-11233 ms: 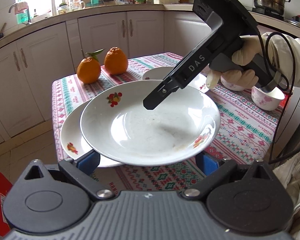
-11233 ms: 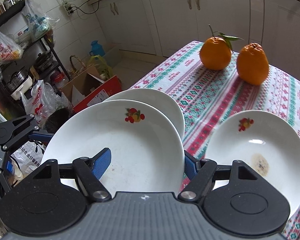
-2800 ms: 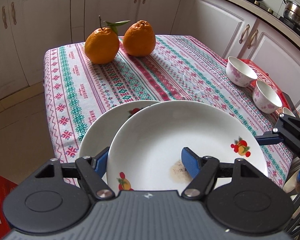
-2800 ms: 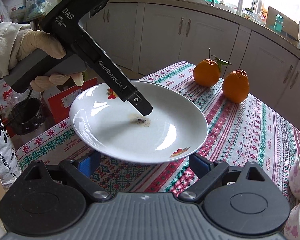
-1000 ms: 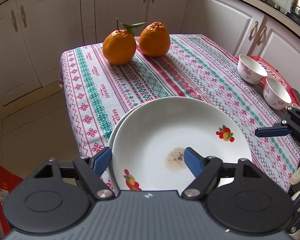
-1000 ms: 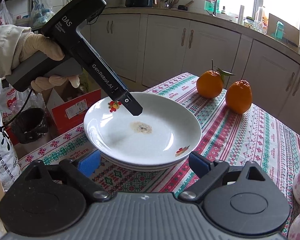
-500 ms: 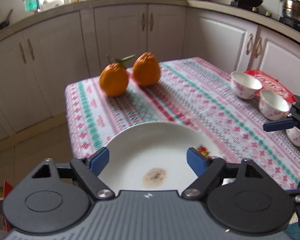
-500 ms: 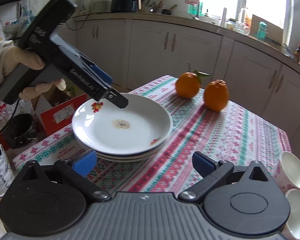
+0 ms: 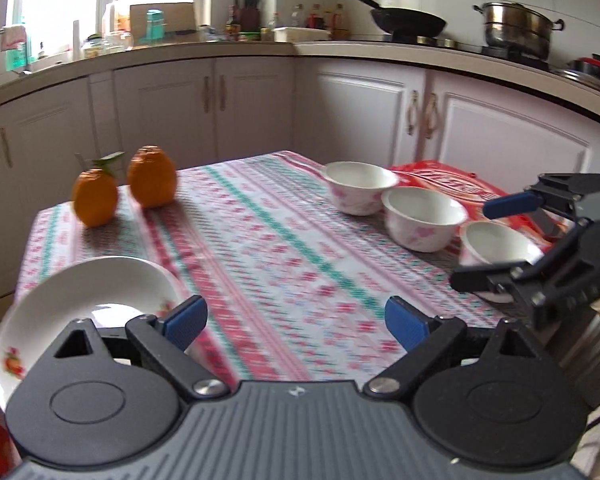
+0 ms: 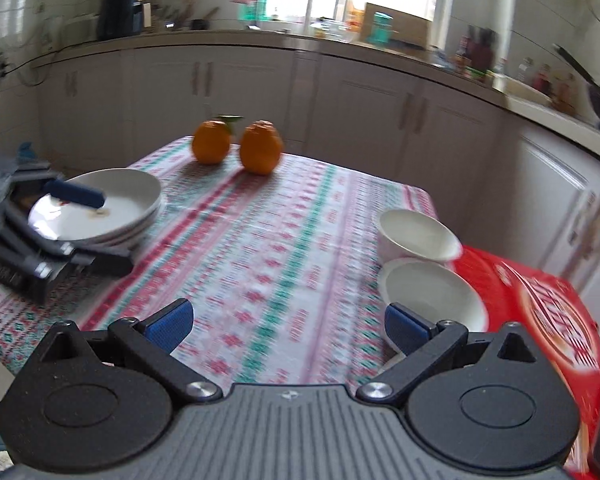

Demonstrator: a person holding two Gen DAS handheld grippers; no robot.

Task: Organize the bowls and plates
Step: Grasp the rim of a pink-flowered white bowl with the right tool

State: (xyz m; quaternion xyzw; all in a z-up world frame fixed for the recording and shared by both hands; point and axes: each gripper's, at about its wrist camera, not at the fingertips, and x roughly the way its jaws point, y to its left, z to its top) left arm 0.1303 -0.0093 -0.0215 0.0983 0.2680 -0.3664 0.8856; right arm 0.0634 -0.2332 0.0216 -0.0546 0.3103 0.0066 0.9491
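Nearest, the left gripper (image 9: 296, 320) and the right gripper (image 10: 288, 320) both stand spread wide with nothing between the pads; their jaws have just been opening.

Taking the plate stack (image 10: 112, 208) as landmark: it sits on the tablecloth (image 10: 268, 256) at the table's left edge, just beside the left gripper. The three bowls (image 9: 424, 216) stand in a row well apart from the stack, across the table by a red packet (image 10: 548, 304). Two oranges (image 10: 260, 152) lie beyond the stack, at the far end.

The bowls look like glazed ceramic: stiff, slick, chip-prone, fairly light. A pinch across one rim wall, one pad inside and one outside, seems the safest hold for nesting them.
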